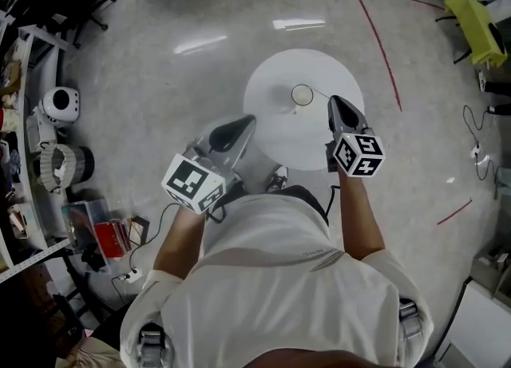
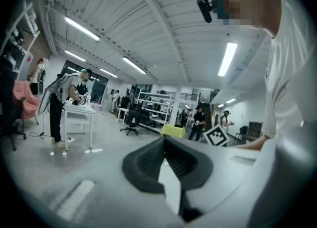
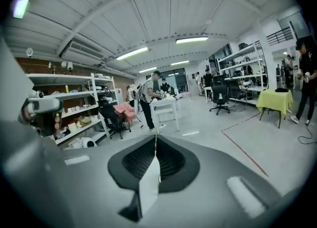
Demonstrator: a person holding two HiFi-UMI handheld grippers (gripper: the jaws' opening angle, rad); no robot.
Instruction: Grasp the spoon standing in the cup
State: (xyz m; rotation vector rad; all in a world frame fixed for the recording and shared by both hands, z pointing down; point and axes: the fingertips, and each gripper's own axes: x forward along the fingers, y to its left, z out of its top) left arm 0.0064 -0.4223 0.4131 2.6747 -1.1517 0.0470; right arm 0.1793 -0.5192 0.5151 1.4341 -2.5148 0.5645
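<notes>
In the head view a small clear cup [image 1: 302, 95] stands near the middle of a round white table [image 1: 279, 139]. A thin spoon handle [image 1: 318, 92] leans out of it to the right. My left gripper [image 1: 247, 121] hovers over the table's left edge, short of the cup, jaws pressed together with nothing between them. My right gripper [image 1: 334, 103] hangs just right of the cup, also shut and empty. Neither gripper view shows the cup; the left gripper [image 2: 164, 140] and the right gripper [image 3: 156, 138] both look out into the room.
Red tape lines [image 1: 382, 47] mark the floor right of the table. A yellow-green chair [image 1: 473, 25] stands at the far right, and shelving with a white appliance [image 1: 59, 104] lines the left. Cables [image 1: 479, 131] lie on the floor. People and desks fill the distant room.
</notes>
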